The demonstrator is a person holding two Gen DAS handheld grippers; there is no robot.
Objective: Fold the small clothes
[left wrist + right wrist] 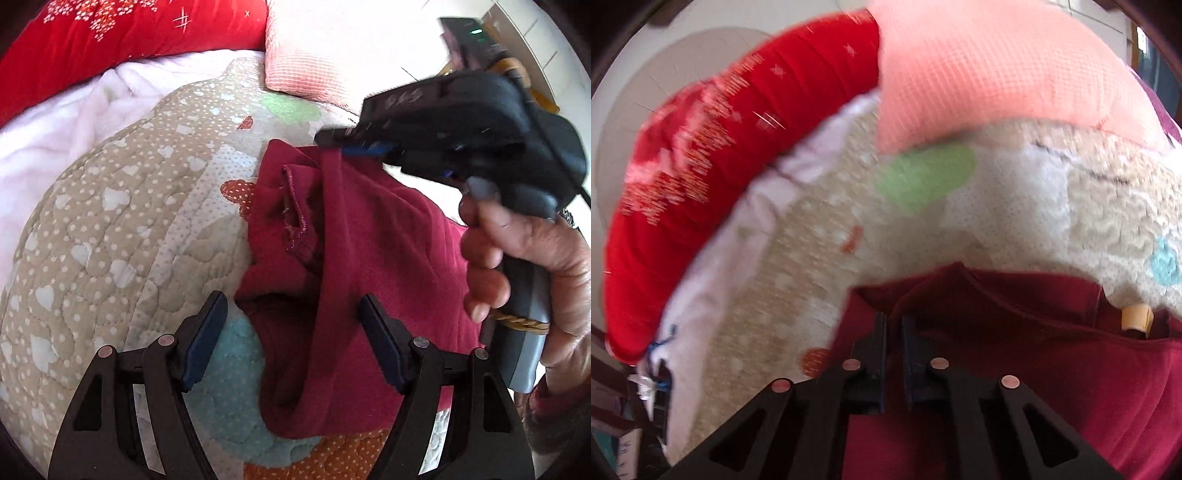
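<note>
A dark red garment (354, 258) of soft, fleece-like knit lies bunched on a quilted bedspread (110, 221). Its upper edge is lifted into a taut fold that runs down toward the lower middle of the left wrist view, and a stitched hem shows in the crumpled part beside that fold. In the right wrist view the same garment (1015, 332) fills the lower right, with a small tan tab near its right edge.

The right gripper (354, 146) pinches the garment's top edge; its jaws are nearly together on the cloth, which the right wrist view confirms, with the two dark pads pressed against a ridge of fabric (894, 328). The person's right hand (524, 266) wraps the grey handle of that gripper, a braided band around the handle's lower part.

The left gripper (293, 332) hovers low over the garment with its jaws spread wide, the blue-faced pads on either side of the hanging fold and touching nothing that can be made out.

The bedspread is beige with white dots and heart shapes, stitched in puffy lobes, with patches of green, teal and orange. Beyond it lies a fluffy white blanket (55, 129), a bright red cover with small white flower prints (129, 33), and a pink waffle-textured pillow (314, 55). The right wrist view is blurred.
</note>
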